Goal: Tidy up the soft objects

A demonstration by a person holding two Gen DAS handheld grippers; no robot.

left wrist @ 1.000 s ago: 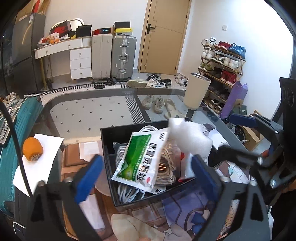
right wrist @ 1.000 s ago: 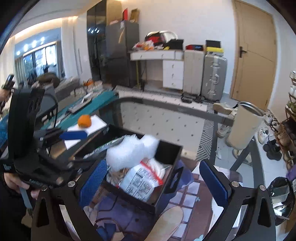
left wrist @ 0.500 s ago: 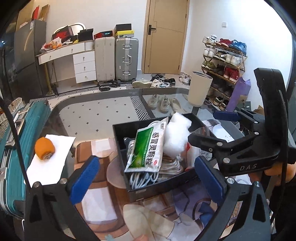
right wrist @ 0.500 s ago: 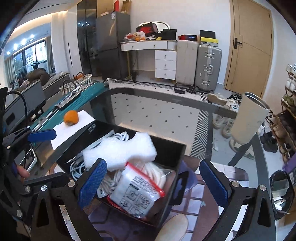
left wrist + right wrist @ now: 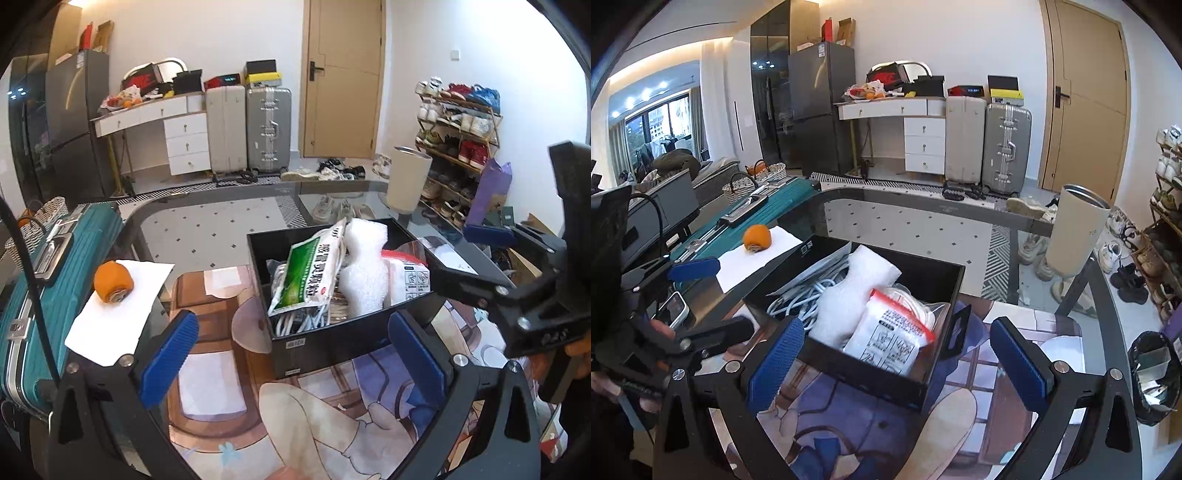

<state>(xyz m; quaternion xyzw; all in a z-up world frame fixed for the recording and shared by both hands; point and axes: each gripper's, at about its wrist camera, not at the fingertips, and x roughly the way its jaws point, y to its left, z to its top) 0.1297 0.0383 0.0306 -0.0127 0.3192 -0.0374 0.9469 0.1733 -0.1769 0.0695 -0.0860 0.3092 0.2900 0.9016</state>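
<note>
A black box stands on the glass table. In it lie a white foam piece, a green-and-white sachet, a red-topped clear bag and white cables. My left gripper is open and empty, just in front of the box. My right gripper is open and empty, near the box's front corner. Each gripper shows at the side of the other's view.
An orange sits on white paper at the table's left. A teal suitcase lies beyond the left edge. An illustrated mat covers the table. A cream bin and a shoe rack stand right.
Both grippers have pulled back from the box. The white foam piece, held above the box a second ago, now rests inside it.
</note>
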